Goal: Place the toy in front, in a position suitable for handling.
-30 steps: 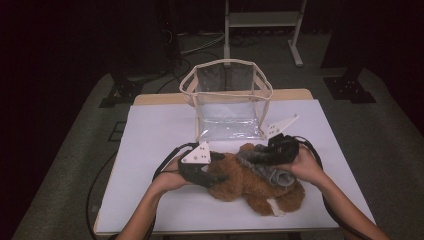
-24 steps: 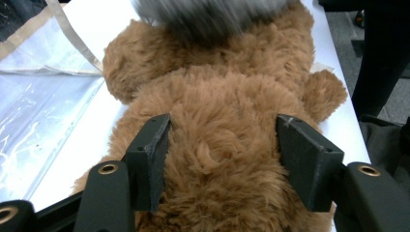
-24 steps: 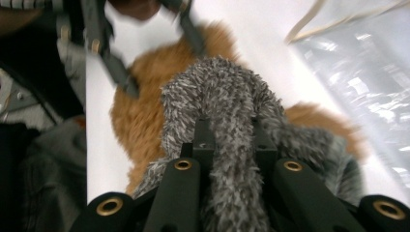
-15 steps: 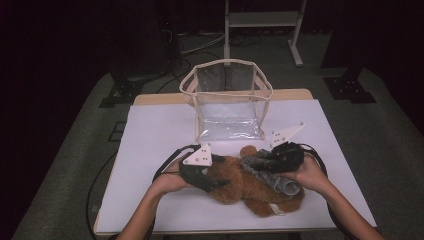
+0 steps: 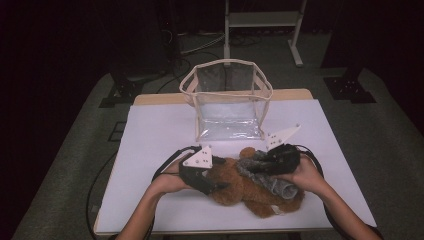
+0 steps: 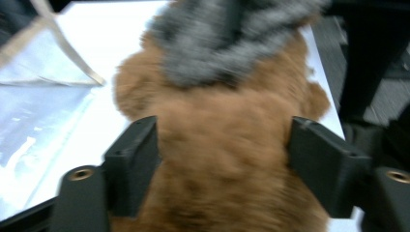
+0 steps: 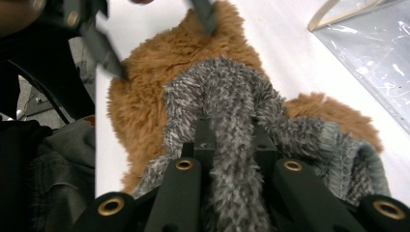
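Note:
A brown plush bear lies on the white table, near its front edge, with a grey fuzzy knit garment partly over it. My right gripper is shut on a bunched strip of the grey garment, above the bear. In the high view the right gripper comes in from the right. My left gripper straddles the bear's body. Its jaws have just been opening and stand wide, with brown fur between them. The grey garment lies beyond. From above, the left gripper sits at the bear's left side.
A clear plastic bag with cream trim stands upright and open behind the bear at mid table. Its lower edge lies left of the bear in the left gripper view. Both forearms come in over the front edge. The floor around is dark.
The right gripper has edged a little toward the front edge with the grey garment, and the bear has shifted slightly with it. The left hand has stayed in place.

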Demonstrator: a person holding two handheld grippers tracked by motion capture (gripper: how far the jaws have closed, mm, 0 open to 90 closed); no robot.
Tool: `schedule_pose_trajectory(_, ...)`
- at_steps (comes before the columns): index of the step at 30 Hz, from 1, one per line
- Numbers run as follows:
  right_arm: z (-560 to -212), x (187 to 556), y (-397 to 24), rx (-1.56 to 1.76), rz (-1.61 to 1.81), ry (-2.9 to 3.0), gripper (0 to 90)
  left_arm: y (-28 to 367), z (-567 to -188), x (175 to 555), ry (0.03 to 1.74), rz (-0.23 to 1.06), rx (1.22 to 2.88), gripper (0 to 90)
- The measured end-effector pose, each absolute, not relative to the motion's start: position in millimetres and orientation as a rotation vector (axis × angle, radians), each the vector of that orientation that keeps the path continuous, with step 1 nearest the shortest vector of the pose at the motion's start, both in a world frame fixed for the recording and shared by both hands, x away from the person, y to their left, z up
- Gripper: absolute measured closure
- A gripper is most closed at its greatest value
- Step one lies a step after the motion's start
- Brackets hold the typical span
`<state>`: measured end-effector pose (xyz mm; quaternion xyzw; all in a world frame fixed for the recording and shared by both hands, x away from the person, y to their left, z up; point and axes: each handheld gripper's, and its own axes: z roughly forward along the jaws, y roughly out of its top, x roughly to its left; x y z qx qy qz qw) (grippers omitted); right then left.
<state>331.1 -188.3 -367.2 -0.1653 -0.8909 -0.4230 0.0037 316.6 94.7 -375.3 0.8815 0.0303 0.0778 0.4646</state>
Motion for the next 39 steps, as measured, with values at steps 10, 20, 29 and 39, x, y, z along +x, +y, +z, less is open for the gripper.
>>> schedule_pose_trajectory(10, -339, 328, -195, -0.473, -1.352, -2.85, 78.0, 91, -383, 311, 0.056, 0.14, 2.218, 33.2)
schedule_pose_trajectory(20, -369, 318, -206, -0.508, -1.395, -2.765, 78.3, 87, -385, 315, 0.108, 0.075, 2.243, 10.9)
schedule_pose_trajectory(29, -369, 313, -206, -0.522, -1.43, -2.762, 78.2, 81, -385, 311, 0.065, 0.113, 2.291, 38.2)
schedule_pose_trajectory(39, -358, 334, -188, -0.548, -1.464, -2.769, 78.1, 99, -361, 325, 0.103, 0.342, 2.339, 50.2)
